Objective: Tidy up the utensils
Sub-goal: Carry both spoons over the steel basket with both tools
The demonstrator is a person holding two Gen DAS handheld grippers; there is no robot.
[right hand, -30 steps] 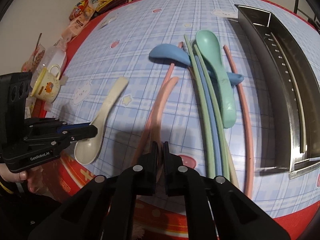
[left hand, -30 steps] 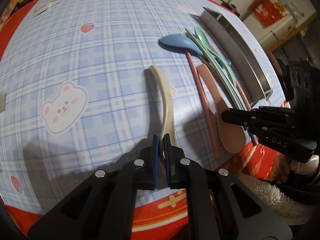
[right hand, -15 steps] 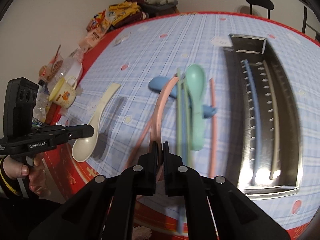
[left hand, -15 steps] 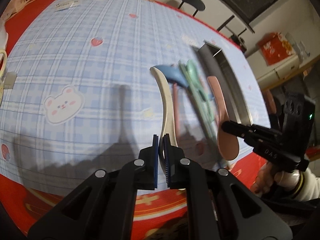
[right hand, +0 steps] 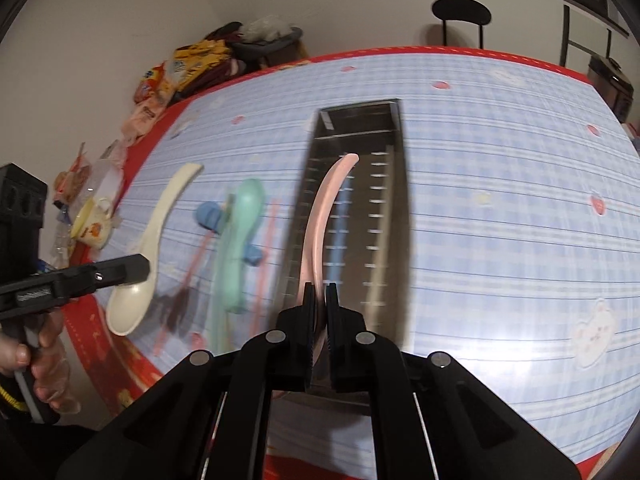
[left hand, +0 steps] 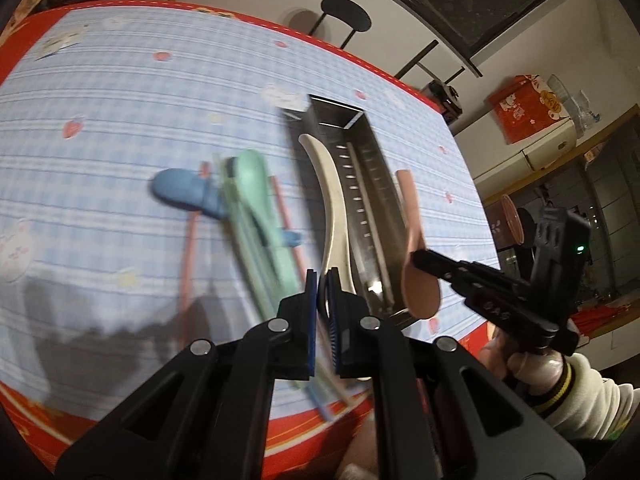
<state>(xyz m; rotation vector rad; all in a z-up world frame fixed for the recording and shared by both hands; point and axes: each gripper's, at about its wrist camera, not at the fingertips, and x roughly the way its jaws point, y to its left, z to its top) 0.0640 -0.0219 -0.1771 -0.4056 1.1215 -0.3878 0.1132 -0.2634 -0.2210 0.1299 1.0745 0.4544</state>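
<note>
Left tongs (left hand: 322, 280) and right tongs (right hand: 319, 294), both clamped.

- Loose utensil cluster (left hand: 256, 216) at 9 o'clock of the metal tray (left hand: 376, 184): motion-smeared, chopstick count unreadable.
- Cream spoon (left hand: 334, 216): bowel end hidden behind left gripper (left hand: 323, 280) pads.
- Pink spoon (right hand: 320, 220): bowl hidden between right gripper (right hand: 319, 294) fingers in its own view.
- Tray near end covered by right gripper body.
- Snack packets (right hand: 176, 76), 11 o'clock: print too small to read.
- Mug (right hand: 94, 226) partly blocked by clutter.
</note>
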